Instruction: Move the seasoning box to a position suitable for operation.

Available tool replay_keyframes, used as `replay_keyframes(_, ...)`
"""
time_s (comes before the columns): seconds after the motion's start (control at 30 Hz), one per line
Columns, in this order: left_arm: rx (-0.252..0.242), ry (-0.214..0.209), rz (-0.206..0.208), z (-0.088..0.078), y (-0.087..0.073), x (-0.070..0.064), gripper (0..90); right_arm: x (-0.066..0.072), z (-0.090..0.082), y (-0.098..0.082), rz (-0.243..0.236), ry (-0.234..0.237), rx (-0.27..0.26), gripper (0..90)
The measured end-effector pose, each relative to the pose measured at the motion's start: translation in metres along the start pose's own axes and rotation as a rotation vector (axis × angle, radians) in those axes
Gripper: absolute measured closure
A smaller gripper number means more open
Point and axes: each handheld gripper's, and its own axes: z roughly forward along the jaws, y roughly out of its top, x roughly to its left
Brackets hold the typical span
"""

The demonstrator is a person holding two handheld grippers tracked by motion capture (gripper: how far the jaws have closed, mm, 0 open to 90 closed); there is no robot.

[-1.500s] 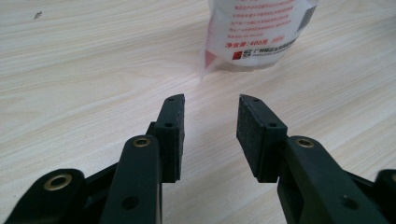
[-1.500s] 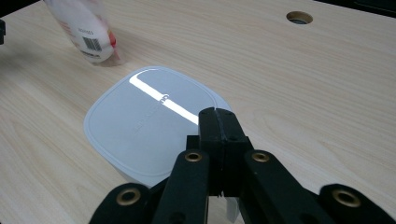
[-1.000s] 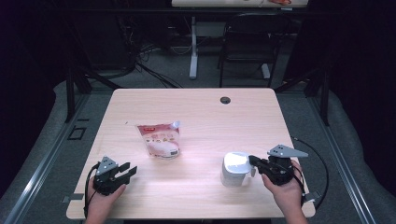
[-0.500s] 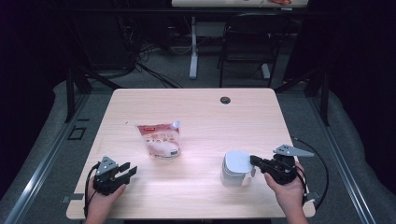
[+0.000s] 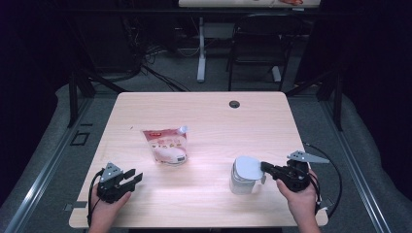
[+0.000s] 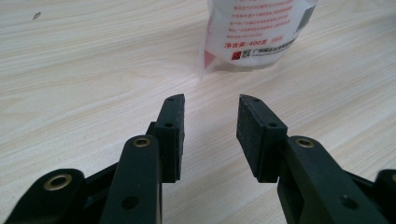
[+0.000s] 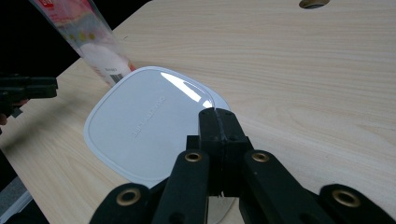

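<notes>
Right gripper (image 5: 266, 167) at white jug's lid (image 5: 247, 167); pouch (image 5: 166, 144) mid-table.

High view: fixed above the near edge of the bench (image 5: 204, 109), facing forward and down. Left gripper view: low, close behind the pouch (image 6: 254, 32). Right gripper view: over the white lid (image 7: 144, 126); pouch (image 7: 88, 32) shared.

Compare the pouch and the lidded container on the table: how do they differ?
The pouch lies flat, soft and printed in red; the container stands upright, rigid and plain under a grey-white lid. The pouch lies free ahead of the open left gripper; the container has the shut right gripper at its lid. Both rest on the table.
</notes>
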Motion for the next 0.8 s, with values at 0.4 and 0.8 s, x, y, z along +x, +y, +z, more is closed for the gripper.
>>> replay_keyframes(0.4,0.003,0.0,0.0,0.0003,-0.0001,-0.0003,62.1,-0.0043,-0.0003,-0.0021,0.042,0.023,-0.012,90.0)
replay_keyframes(0.8,0.002,-0.001,0.0,0.0002,-0.0001,-0.0001,62.1,-0.0078,-0.001,-0.0037,0.064,0.032,-0.012,90.0)
